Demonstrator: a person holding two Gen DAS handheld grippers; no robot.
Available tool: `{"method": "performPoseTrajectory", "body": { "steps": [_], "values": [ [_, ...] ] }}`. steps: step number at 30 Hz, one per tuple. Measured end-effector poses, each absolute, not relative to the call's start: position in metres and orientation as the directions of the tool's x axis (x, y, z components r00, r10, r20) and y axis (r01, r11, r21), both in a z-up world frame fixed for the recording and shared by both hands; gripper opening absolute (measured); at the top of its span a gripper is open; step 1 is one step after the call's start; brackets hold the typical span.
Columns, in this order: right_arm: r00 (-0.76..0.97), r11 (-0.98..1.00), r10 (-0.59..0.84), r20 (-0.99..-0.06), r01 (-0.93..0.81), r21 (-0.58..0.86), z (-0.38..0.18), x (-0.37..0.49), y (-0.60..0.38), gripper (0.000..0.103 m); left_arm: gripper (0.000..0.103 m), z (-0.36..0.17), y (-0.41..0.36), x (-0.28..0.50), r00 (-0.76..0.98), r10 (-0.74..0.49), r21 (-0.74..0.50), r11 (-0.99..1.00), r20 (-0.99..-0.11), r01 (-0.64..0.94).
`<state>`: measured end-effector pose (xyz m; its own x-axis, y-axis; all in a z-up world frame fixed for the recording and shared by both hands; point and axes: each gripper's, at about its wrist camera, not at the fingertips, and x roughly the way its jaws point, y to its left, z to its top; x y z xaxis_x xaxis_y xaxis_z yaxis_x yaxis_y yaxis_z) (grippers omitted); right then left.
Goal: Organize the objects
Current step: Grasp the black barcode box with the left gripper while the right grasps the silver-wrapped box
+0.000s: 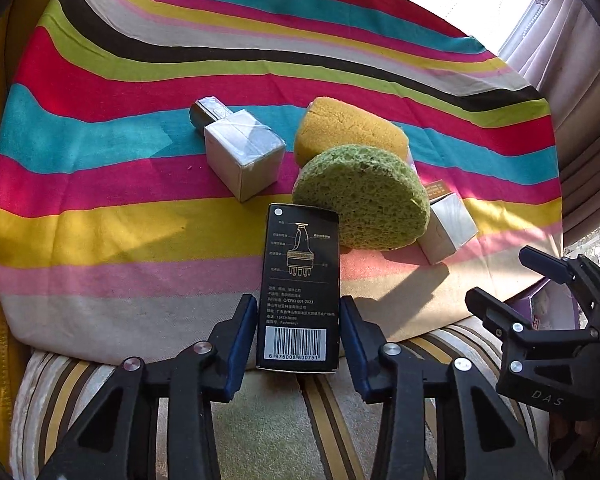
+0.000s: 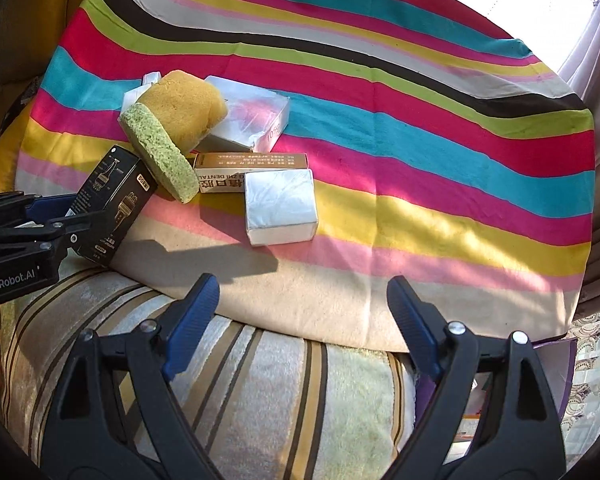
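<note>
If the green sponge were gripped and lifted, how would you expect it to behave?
The green sponge looks porous, so probably light and squashy under the pads. It leans on the yellow sponge, which may shift once it is lifted.

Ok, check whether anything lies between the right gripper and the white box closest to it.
Nothing visible does. The right gripper is open, and only bare striped cloth lies between it and the white box. The green sponge sits off to the left.

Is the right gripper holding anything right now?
No, the right gripper stands wide open over the striped cushion with nothing between its fingers.
</note>
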<state>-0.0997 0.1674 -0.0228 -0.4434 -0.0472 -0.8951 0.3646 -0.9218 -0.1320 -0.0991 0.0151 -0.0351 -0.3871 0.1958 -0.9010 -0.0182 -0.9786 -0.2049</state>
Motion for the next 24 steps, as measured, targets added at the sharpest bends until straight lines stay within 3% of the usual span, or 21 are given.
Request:
{"method": "performPoseTrajectory", "body": {
  "steps": [16,21,24],
  "values": [
    [-0.430,-0.918,-0.024,-0.902,0.367,-0.151,-0.043,-0.138,0.146,0.087,0.041,-0.035,0.012,-0.093,-0.455,0.124,-0.145,-0.989,-0.882,0.010],
    [-0.414,-0.918,-0.016,-0.910,0.366,-0.150,-0.050,-0.145,0.144,0.077,0.040,-0.034,0.012,-0.094,-0.467,0.101,-0.129,-0.991,-0.879,0.029],
    [-0.398,-0.922,-0.025,-0.917,0.364,-0.132,-0.054,-0.149,0.145,0.060,0.040,-0.031,0.010,-0.092,-0.486,0.067,-0.105,-0.993,-0.871,0.051]
  ]
}}
